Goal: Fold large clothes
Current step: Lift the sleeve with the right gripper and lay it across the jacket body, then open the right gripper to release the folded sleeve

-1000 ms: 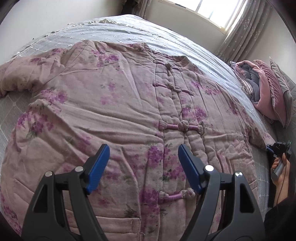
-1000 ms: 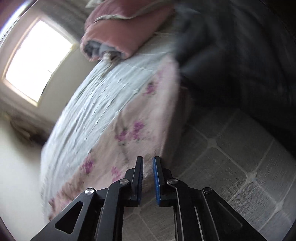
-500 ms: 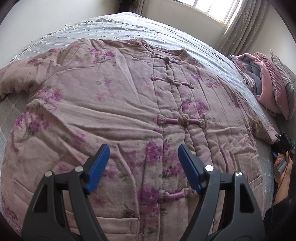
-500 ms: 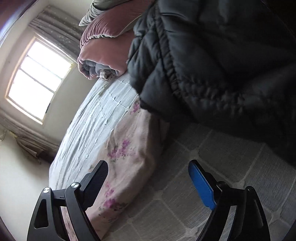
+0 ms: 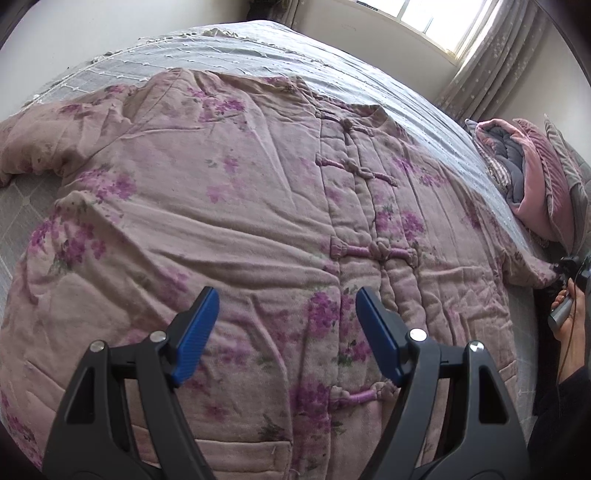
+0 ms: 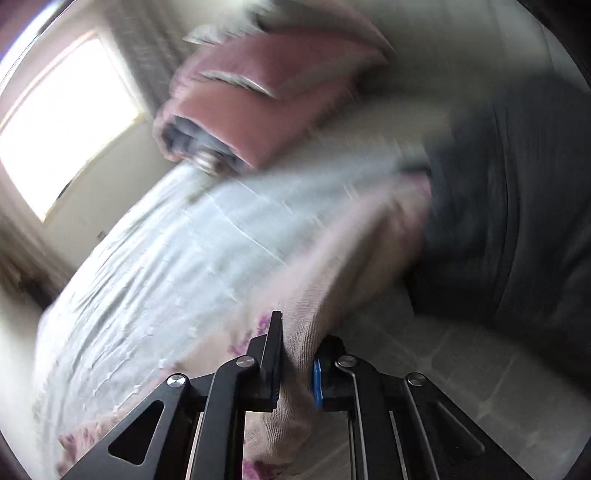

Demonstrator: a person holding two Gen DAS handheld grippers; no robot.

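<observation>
A large pink padded jacket (image 5: 258, 221) with purple flowers and knot buttons lies spread flat, front up, on the bed. My left gripper (image 5: 286, 332) is open and empty, hovering above the jacket's lower front beside the button placket. My right gripper (image 6: 297, 354) is shut on the cuff of the jacket's right sleeve (image 6: 306, 332); the right wrist view is motion-blurred. In the left wrist view the right gripper (image 5: 570, 269) shows at the far right edge, at the sleeve's end (image 5: 532, 273).
A grey quilted bedspread (image 5: 258, 48) covers the bed. A pile of pink and grey folded bedding and pillows (image 5: 535, 184) lies at the head of the bed, right. A dark puffy garment (image 6: 517, 203) lies beside the sleeve. A window (image 5: 443, 22) is behind.
My right gripper was shut, opened over the sleeve end, and is now shut on the cuff. The left gripper stayed open and drifted slightly over the jacket.
</observation>
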